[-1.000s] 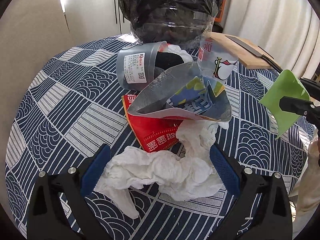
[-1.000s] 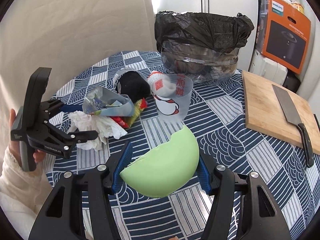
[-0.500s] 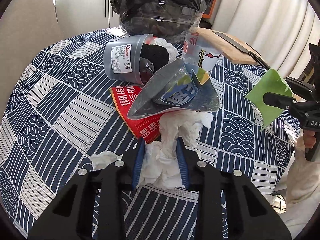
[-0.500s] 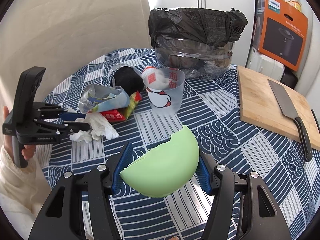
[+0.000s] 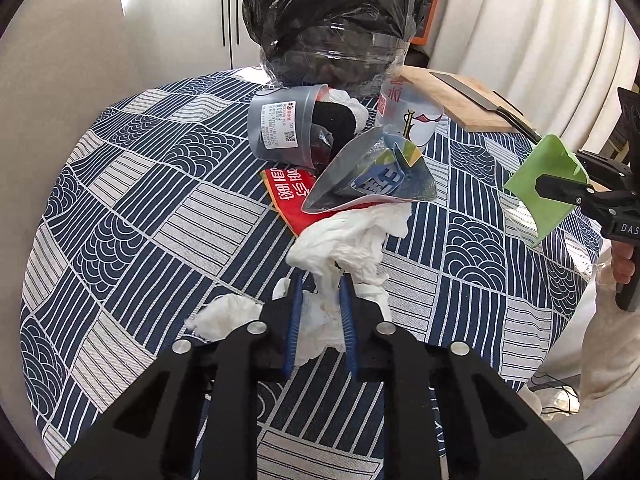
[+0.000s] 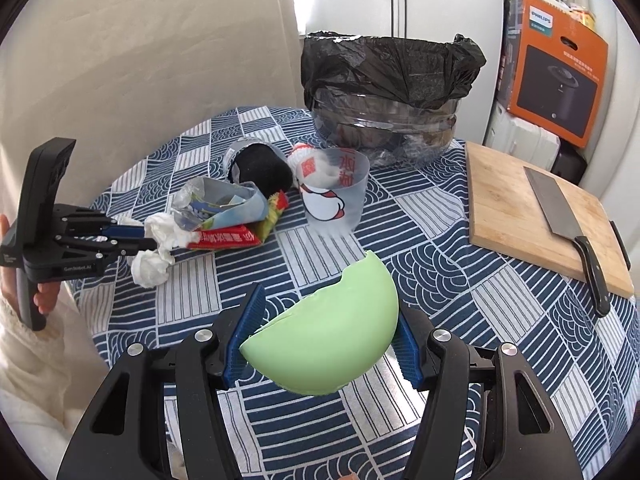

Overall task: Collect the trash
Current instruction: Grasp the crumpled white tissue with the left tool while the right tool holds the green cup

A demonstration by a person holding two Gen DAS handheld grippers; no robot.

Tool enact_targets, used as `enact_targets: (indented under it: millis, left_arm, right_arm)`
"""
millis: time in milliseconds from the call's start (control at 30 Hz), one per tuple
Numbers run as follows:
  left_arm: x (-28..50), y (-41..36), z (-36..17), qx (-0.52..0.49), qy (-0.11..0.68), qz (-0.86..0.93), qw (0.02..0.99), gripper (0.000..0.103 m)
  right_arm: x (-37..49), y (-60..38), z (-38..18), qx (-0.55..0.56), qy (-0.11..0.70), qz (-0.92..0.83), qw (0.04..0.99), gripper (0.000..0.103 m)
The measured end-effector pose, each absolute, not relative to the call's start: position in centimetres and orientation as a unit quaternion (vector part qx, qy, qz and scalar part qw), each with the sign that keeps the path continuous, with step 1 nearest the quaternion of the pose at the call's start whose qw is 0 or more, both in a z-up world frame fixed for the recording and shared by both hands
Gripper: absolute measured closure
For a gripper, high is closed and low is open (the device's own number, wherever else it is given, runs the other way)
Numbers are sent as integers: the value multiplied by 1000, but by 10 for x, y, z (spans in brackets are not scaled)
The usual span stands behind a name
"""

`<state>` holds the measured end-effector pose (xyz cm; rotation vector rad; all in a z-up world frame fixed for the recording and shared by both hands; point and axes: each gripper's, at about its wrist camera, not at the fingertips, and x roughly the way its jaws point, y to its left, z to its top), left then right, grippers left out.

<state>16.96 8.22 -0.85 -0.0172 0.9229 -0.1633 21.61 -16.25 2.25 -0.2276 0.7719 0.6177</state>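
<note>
White crumpled tissue [image 5: 344, 248] lengthwise between left hand-held gripper [image 5: 320, 280] fingers, pointing forward.

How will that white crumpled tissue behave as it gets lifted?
The tissue is probably floppy: it bunches and droops around the left gripper. It likely weighs very little. A loose wad hangs below, so bits may trail or tear.
</note>
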Motion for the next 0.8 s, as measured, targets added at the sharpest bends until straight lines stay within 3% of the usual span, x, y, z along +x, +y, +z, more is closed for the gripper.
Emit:
enact_targets:
  millis: [367, 433, 500, 800]
  left_arm:
    - [165, 93, -11, -18, 445, -90, 891, 97]
    - [163, 94, -9, -22, 435, -84, 896, 86]
    - [159, 97, -4, -30, 417, -77, 905, 47]
    - [157, 88, 2, -22, 401, -89, 911, 13]
  right_arm:
    - [203, -163, 31, -109, 364, 282, 881, 47]
    - [202, -162, 31, -110, 364, 280, 881, 47]
    - [201, -162, 31, -111, 365, 278, 882, 47]
    - [203, -165, 29, -108, 367, 276, 882, 47]
